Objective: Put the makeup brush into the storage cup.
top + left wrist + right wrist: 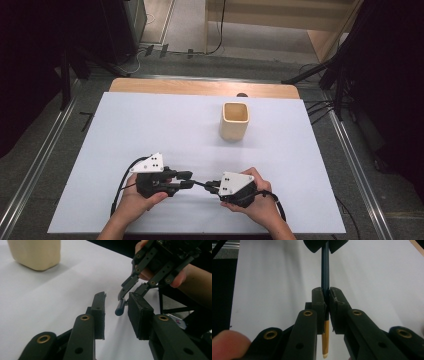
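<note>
A dark blue pencil with a bare wood tip runs through my right gripper, which is shut on it; the sharpened end points back toward the camera. In the high view the pencil bridges the two grippers low on the white table. My left gripper is open, and the pencil's blunt end lies between its jaws without being clamped. The right gripper faces it at close range. In the high view the left gripper and right gripper stand tip to tip.
A beige square cup stands upright beyond the grippers, right of centre; it appears at the top left as the cup in the left gripper view. The white table cover has a wooden strip along its far edge.
</note>
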A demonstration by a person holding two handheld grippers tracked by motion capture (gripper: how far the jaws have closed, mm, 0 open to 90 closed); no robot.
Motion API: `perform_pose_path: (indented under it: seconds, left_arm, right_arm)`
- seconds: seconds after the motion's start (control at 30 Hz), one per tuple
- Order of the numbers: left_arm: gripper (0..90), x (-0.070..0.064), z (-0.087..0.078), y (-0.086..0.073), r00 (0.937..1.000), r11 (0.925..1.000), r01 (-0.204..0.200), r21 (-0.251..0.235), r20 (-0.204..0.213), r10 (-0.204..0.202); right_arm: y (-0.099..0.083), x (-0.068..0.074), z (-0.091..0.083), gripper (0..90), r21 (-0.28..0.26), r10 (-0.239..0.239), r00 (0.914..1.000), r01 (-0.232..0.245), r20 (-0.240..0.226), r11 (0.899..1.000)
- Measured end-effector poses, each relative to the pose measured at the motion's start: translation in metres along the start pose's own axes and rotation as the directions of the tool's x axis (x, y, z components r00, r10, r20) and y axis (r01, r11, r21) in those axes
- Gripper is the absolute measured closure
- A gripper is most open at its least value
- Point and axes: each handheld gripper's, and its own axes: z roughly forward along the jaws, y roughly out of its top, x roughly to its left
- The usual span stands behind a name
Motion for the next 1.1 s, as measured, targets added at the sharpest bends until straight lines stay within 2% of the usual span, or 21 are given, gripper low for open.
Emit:
perform_pose_path:
  seconds: [0.53, 0.73, 1.1]
  left_arm:
    - [70.7, 0.0037, 0.0048, -0.0007, 0.9971, 0.9989, 0.032, 0.034, 0.068, -0.034]
    - [71.4, 0.0031, 0.0079, -0.0008, 0.9966, 0.9977, 0.028, 0.062, 0.075, -0.033]
    - [75.8, 0.0036, 0.0097, -0.0011, 0.9954, 0.9963, 0.032, 0.079, 0.087, -0.039]
  right_arm:
    - [-0.0006, 0.0006, 0.0012, 84.3, 0.010, -0.026, 0.9996, 0.026, -0.007, 1.000]
    - [-0.0005, 0.0011, 0.0017, 84.3, 0.015, -0.039, 0.9992, 0.039, -0.014, 0.999]
    - [-0.0011, 0.0012, 0.0030, 84.3, 0.027, -0.047, 0.9987, 0.047, -0.021, 0.999]
